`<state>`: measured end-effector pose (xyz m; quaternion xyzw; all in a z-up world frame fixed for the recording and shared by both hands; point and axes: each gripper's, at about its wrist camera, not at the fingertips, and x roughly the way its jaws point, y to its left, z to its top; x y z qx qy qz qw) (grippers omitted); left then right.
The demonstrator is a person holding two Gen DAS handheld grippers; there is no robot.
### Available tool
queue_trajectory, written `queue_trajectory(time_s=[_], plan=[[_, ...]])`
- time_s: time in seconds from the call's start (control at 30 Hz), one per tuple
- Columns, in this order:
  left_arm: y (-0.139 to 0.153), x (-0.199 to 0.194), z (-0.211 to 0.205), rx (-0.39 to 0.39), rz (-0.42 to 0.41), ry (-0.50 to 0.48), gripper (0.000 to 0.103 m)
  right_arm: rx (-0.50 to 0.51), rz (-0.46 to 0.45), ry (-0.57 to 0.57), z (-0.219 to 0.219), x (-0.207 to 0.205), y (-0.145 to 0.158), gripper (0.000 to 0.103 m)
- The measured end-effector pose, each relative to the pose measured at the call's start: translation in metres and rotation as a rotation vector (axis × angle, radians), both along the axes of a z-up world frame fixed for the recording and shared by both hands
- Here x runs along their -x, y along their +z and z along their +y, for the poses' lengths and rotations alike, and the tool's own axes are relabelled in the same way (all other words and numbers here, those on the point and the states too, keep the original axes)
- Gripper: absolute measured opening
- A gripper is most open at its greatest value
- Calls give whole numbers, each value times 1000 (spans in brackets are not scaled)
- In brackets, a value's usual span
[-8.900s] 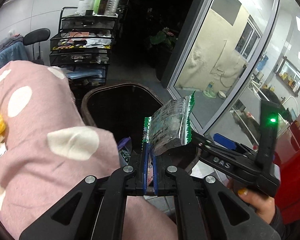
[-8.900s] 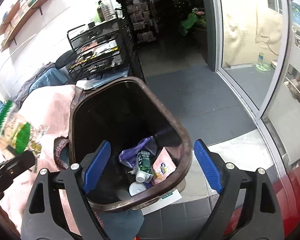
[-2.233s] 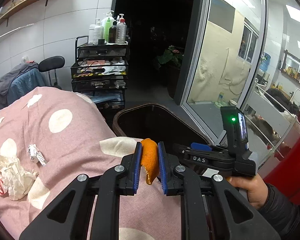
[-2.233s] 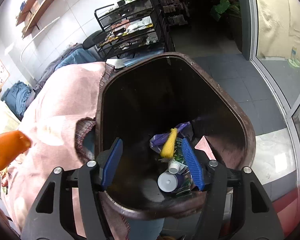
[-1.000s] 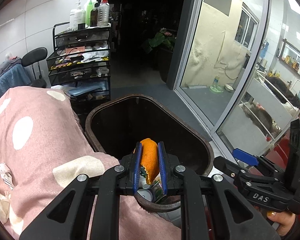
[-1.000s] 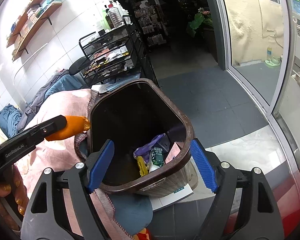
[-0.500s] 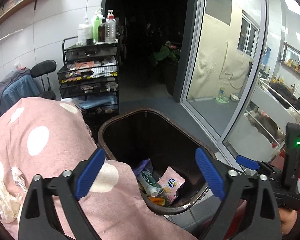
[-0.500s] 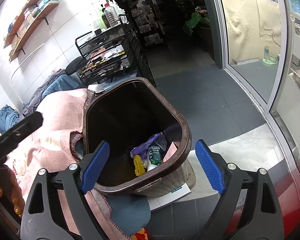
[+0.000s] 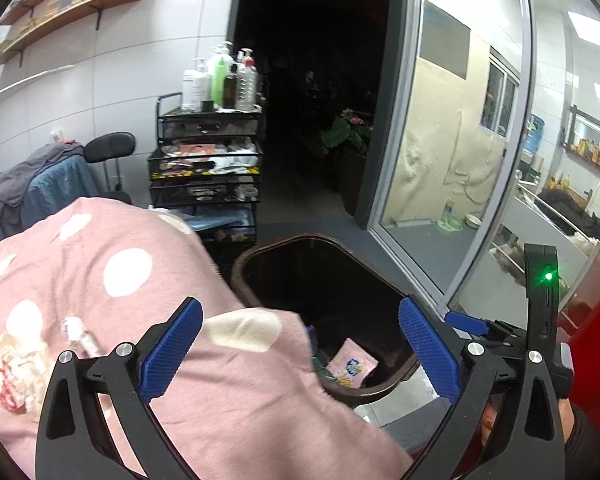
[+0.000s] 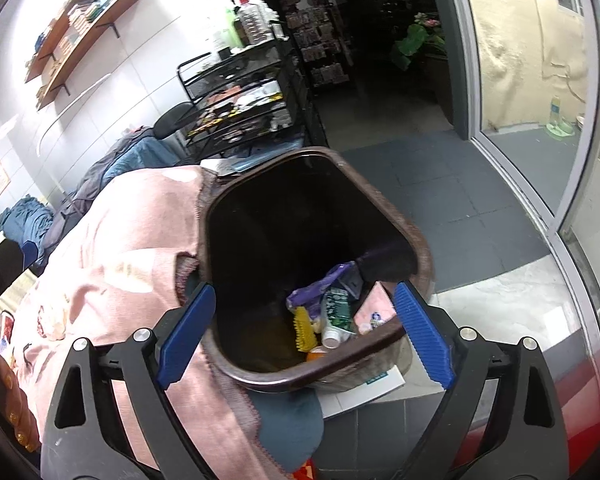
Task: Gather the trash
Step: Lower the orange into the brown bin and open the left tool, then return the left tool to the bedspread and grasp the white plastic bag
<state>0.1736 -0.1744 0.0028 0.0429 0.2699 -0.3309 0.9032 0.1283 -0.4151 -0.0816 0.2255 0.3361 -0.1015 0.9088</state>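
Note:
A brown trash bin (image 9: pixel 242 276) stands beside a pink blanket with white dots (image 9: pixel 100 264). My left gripper (image 9: pixel 300 308) hovers over the blanket's edge and the bin, its jaws opening wide with nothing between them. A crumpled tissue (image 9: pixel 18 368) and a small wrapper (image 9: pixel 80 332) lie on the blanket at the left. My right gripper (image 10: pixel 304 292) hangs over the bin (image 10: pixel 416 240), jaws opening and empty. Inside lie an orange peel (image 10: pixel 316 355), a yellow piece (image 10: pixel 303 330), a green bottle (image 10: pixel 334 312), a purple wrapper (image 10: pixel 320 284) and a pink packet (image 9: pixel 352 366).
A black wire cart (image 9: pixel 206 172) with bottles on top stands behind the bin. A chair draped with clothes (image 9: pixel 60 176) is at the far left. A glass door (image 9: pixel 460 200) runs along the right. Paper (image 10: pixel 364 390) lies under the bin.
The left jaws opened and the orange peel dropped into the bin. The left gripper then drew back over the blanket. The right jaws widened a little.

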Motion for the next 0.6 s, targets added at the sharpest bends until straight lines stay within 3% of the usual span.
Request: queue_trajectory(time_s=[0.6], plan=[[-21,1,119,-47,28,262,97,44,-53,262,97,-45,25,91]])
